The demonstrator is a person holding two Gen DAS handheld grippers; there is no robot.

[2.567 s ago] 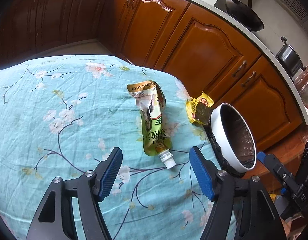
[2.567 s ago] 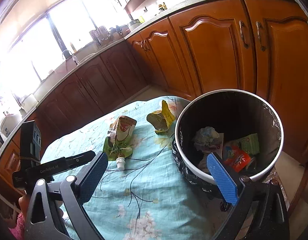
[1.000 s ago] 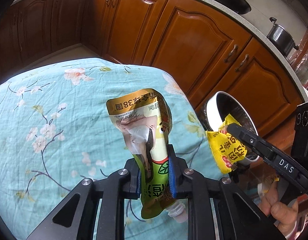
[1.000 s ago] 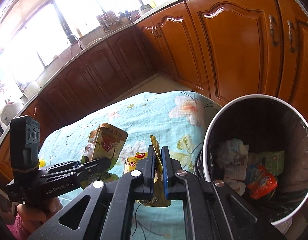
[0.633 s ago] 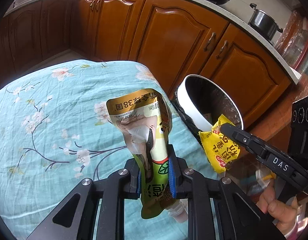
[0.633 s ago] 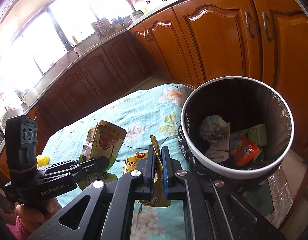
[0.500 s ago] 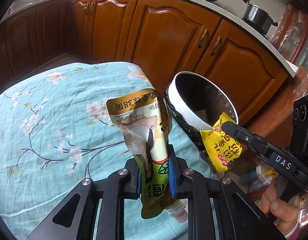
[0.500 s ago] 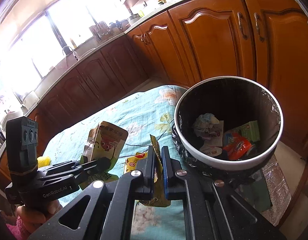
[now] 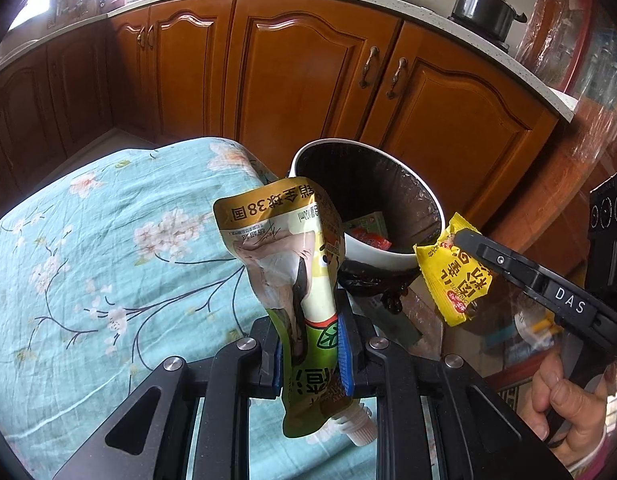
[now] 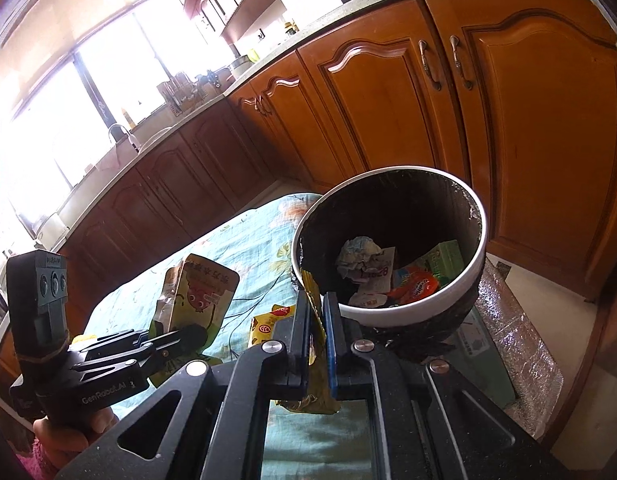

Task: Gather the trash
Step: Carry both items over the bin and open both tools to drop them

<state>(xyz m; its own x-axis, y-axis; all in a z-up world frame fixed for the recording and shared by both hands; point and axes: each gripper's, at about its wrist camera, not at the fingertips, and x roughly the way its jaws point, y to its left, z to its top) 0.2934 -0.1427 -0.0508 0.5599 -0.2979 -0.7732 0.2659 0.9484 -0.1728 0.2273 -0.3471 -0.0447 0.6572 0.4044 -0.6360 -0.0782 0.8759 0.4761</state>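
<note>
My left gripper point(image 9: 308, 344) is shut on a green and gold drink pouch point(image 9: 292, 248) with a white spout, held upright above the table's right edge. My right gripper point(image 10: 317, 332) is shut on a yellow snack wrapper point(image 10: 268, 326); in the left wrist view that wrapper point(image 9: 452, 276) hangs just right of the bin. The white-rimmed trash bin point(image 9: 388, 258), lined in black, stands just beyond both grippers and holds crumpled paper and wrappers point(image 10: 368, 272). The left gripper point(image 10: 180, 336) with its pouch point(image 10: 196, 292) shows at the left of the right wrist view.
The table under a teal floral cloth point(image 9: 88, 248) lies left of the bin. Brown kitchen cabinets point(image 9: 308, 80) stand close behind the bin, with a pot point(image 9: 482, 8) on the counter above. A person's hand point(image 9: 564, 404) holds the right tool. Foil sheeting point(image 10: 520, 328) covers the floor by the bin.
Both grippers have carried their pieces of trash to the right, off the table top and toward the bin. The bin's mouth now sits nearer the middle of both views. Both grips are unchanged.
</note>
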